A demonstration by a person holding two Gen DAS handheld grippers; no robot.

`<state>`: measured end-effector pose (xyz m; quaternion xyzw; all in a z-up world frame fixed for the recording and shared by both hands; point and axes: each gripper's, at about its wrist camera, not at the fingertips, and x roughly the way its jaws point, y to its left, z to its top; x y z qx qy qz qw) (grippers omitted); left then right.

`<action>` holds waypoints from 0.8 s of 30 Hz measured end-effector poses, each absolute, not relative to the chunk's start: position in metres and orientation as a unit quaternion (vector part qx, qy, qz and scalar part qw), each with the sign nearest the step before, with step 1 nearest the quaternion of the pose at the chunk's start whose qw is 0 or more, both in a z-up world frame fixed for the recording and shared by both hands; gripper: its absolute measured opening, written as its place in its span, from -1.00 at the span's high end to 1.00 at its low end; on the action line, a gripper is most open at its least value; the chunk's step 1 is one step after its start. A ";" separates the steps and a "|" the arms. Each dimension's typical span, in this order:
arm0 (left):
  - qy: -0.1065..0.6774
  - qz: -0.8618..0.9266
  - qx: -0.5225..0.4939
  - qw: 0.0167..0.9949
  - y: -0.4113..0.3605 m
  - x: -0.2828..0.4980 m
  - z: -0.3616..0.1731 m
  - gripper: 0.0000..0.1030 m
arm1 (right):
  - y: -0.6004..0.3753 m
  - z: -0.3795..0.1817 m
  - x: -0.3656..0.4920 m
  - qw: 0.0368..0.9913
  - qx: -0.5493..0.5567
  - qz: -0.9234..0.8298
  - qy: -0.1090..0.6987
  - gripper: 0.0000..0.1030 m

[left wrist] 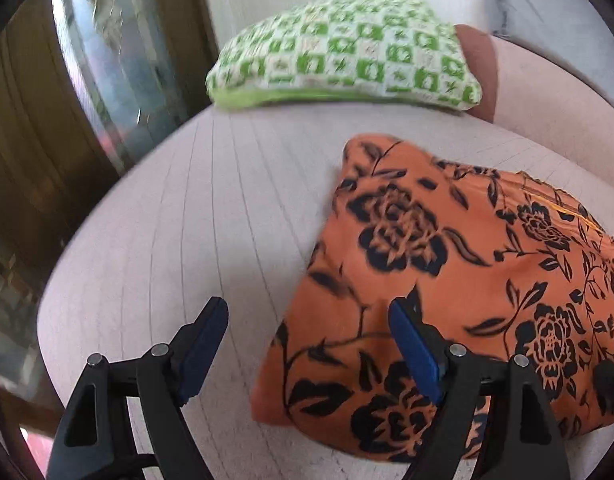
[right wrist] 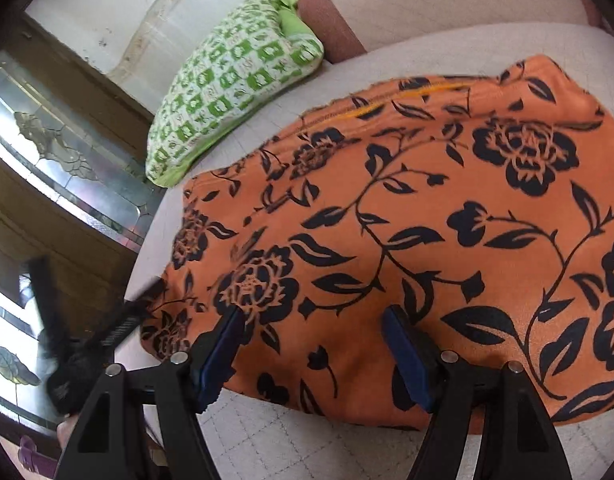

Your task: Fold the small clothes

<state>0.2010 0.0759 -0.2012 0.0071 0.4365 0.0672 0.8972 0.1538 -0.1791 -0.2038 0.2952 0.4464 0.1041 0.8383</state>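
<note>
On the pale cushion point(left wrist: 187, 220), orange floral garment point(right wrist: 387, 220) lies beneath left gripper point(left wrist: 307, 332) and right gripper point(right wrist: 311, 340), both with jaws apart, empty.

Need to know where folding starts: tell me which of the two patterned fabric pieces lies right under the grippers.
The orange cloth with black flowers, spread flat beneath both open grippers. The green-and-white checked piece lies farther back, apart from it, against the backrest.

1. The left black plastic two-finger gripper point(left wrist: 309, 320) has angular arms with triangular cut-outs, round silver pivot pins and flat blue pads point(left wrist: 413, 354).
2. The right black plastic two-finger gripper point(right wrist: 313, 330) is built alike: blue pads point(right wrist: 405, 360), silver pins.
</note>
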 end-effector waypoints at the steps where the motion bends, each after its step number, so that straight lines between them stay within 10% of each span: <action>1: 0.434 0.067 -0.017 0.898 0.084 0.193 -0.197 -0.61 | -0.183 -0.202 0.151 0.837 0.305 0.108 0.440 -0.45; 15: 0.466 -0.027 -0.311 0.828 0.108 0.159 -0.230 -0.54 | -0.230 -0.195 0.140 0.831 0.351 0.099 0.421 -0.45; 24: 0.440 0.004 -0.315 0.841 0.099 0.183 -0.241 0.54 | -0.242 -0.199 0.143 0.830 0.357 0.112 0.414 -0.39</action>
